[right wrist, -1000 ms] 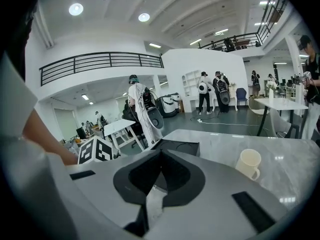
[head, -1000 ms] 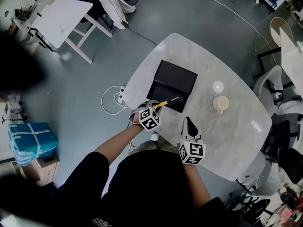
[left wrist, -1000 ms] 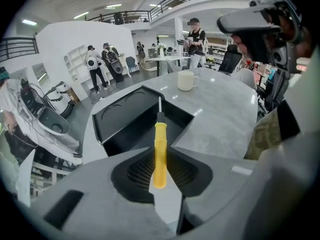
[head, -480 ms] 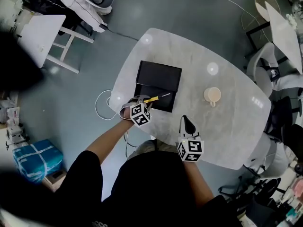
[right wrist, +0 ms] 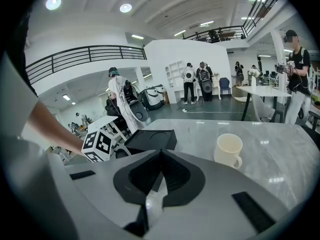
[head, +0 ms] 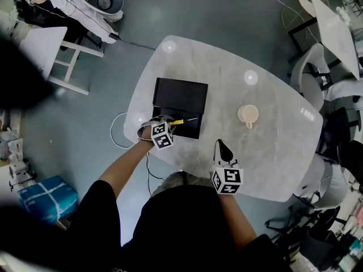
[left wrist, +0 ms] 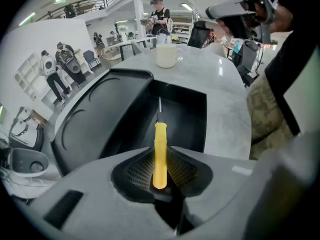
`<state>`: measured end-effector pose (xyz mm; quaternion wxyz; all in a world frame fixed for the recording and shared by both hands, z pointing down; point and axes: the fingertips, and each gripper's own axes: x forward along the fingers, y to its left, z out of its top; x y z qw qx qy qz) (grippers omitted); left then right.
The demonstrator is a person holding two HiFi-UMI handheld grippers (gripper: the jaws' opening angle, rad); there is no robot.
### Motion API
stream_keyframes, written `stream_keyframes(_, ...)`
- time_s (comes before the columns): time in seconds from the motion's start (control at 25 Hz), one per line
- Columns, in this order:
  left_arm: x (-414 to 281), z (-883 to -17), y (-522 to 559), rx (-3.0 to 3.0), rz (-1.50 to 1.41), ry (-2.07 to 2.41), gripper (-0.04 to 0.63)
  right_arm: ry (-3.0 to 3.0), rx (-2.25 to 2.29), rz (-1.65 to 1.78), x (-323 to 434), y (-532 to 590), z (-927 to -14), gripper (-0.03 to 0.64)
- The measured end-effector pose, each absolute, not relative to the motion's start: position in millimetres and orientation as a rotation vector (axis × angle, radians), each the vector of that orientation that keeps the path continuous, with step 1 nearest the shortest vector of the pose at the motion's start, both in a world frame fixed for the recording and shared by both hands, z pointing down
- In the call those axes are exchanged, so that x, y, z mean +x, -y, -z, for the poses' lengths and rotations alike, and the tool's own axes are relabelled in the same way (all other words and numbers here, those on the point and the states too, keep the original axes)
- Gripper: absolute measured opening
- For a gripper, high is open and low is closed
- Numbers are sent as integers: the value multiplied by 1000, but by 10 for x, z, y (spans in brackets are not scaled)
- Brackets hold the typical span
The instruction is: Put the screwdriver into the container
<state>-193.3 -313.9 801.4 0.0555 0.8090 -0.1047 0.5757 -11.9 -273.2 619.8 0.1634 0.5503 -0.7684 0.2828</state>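
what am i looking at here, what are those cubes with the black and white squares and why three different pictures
There is no robot here. A person holds a two-jaw gripper in each hand, and the marked cubes are parts of those grippers. The head view comes from a camera on the person's head, looking down. The other two views come from cameras riding on each gripper, looking along its jaws.

On the pale grey table are an open black container and a cream mug. The left gripper is clamped on a yellow-handled screwdriver, whose shaft points over the container's open compartment. The right gripper is shut and empty, near the table's front edge.
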Motion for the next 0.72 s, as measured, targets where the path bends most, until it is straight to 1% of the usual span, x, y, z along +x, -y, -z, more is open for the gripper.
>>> stream_keyframes(0.2, -1929, -8215, 3144, 2415, -1782, 283, 83, 2176, 1564, -832, -48, 2690, -6297, 8)
stream_keyframes(0.48, -1960, -8276, 3183, 2421, -1765, 332, 86, 2156, 1587, -862, 80, 2690, -6344, 8)
stream_keyframes(0.72, -1934, -8225, 3228, 2427, -1701, 400, 200, 2154, 1592, -858, 209, 2703, -6370, 8)
